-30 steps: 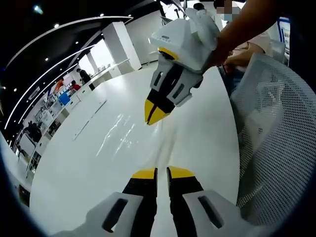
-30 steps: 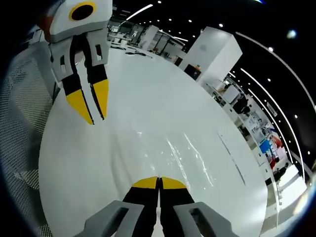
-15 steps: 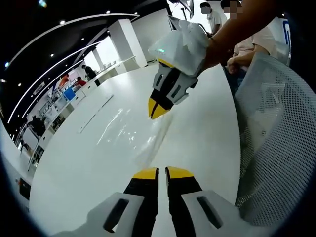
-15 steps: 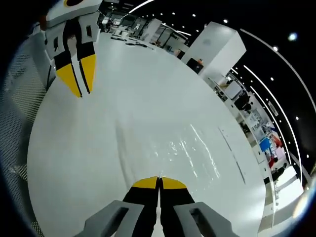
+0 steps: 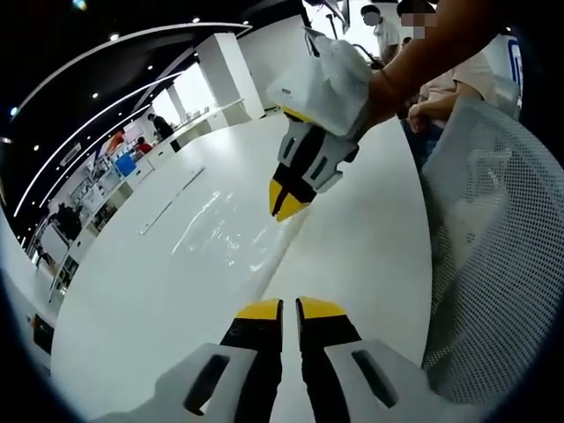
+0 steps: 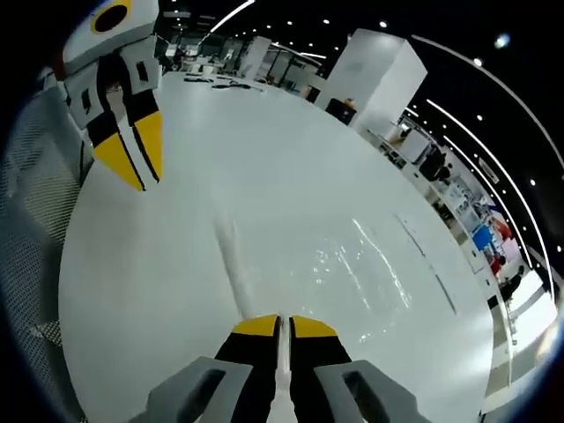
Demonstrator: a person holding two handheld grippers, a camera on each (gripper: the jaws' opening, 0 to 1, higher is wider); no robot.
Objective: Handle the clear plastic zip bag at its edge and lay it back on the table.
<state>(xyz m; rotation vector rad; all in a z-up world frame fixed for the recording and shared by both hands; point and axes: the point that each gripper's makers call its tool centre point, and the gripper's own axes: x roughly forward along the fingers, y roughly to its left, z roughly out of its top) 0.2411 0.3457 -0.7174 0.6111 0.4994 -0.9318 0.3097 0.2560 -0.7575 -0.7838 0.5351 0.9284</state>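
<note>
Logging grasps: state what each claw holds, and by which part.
The right claw pinches the clear zip bag by its edge strip, which runs between its jaws. Whether the left claw grips the bag too cannot be told.

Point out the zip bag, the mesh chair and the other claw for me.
clear plastic zip bag (image 5: 231,240), left gripper view, its glossy wrinkled sheet.
mesh chair (image 5: 493,264), left gripper view, its white mesh back.
right claw (image 5: 289,201), left gripper view, between its yellow tips.

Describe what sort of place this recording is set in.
Probably a large open-plan office or showroom: a big white table, recessed ceiling lights, white pillars, and people at desks in the background.
</note>
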